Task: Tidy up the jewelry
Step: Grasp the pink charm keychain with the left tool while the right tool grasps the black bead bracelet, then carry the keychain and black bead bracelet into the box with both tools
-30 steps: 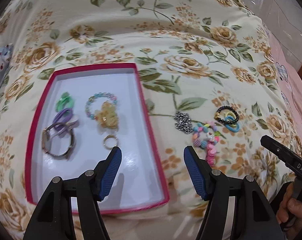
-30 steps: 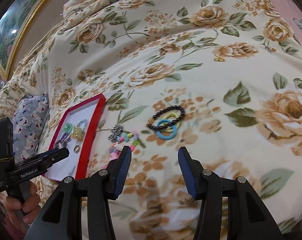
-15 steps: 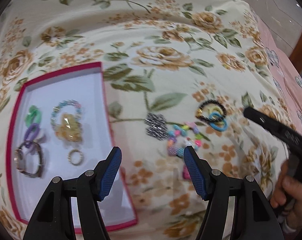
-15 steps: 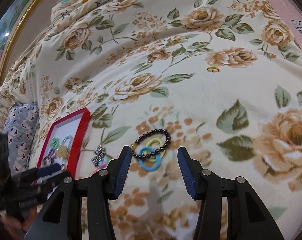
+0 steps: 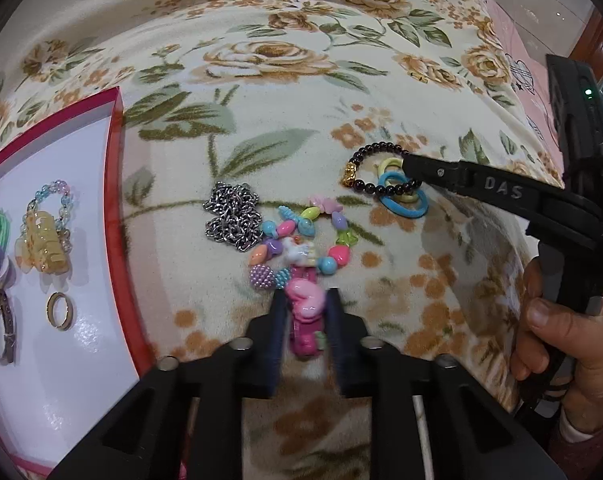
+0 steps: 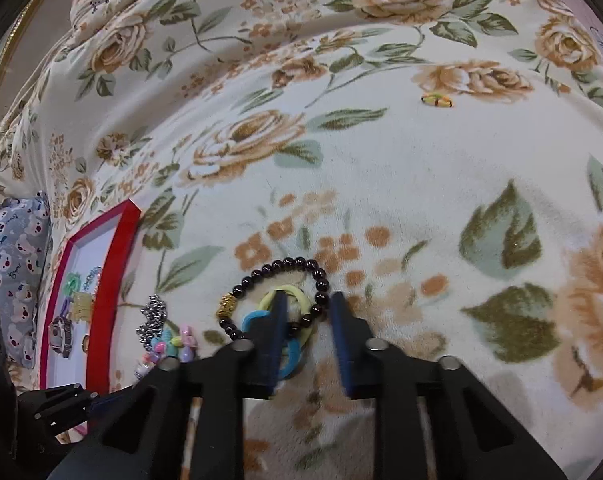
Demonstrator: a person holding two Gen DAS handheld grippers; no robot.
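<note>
Left view: your tray [image 5: 115, 216] already holds a clip, ring and watch. Your left gripper [image 5: 303, 316] is closing on the pink charm [image 5: 304, 312]; a chain [image 5: 231, 216] lies loose on the blanket.

Right view: your right gripper [image 6: 307, 320] is closing over the bead bracelet [image 6: 277, 272] and hair ties [image 6: 297, 332], not yet clamped.

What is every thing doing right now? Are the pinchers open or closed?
Left gripper: closing, squeezing the pink charm.
Right gripper: closing, one side of the black bracelet between its fingers, not pinched yet.
Hair ties: lying flat, overlapping the black bracelet.
Chain: heaped on the blanket, untouched.
Tray: open, some jewelry already inside.
</note>
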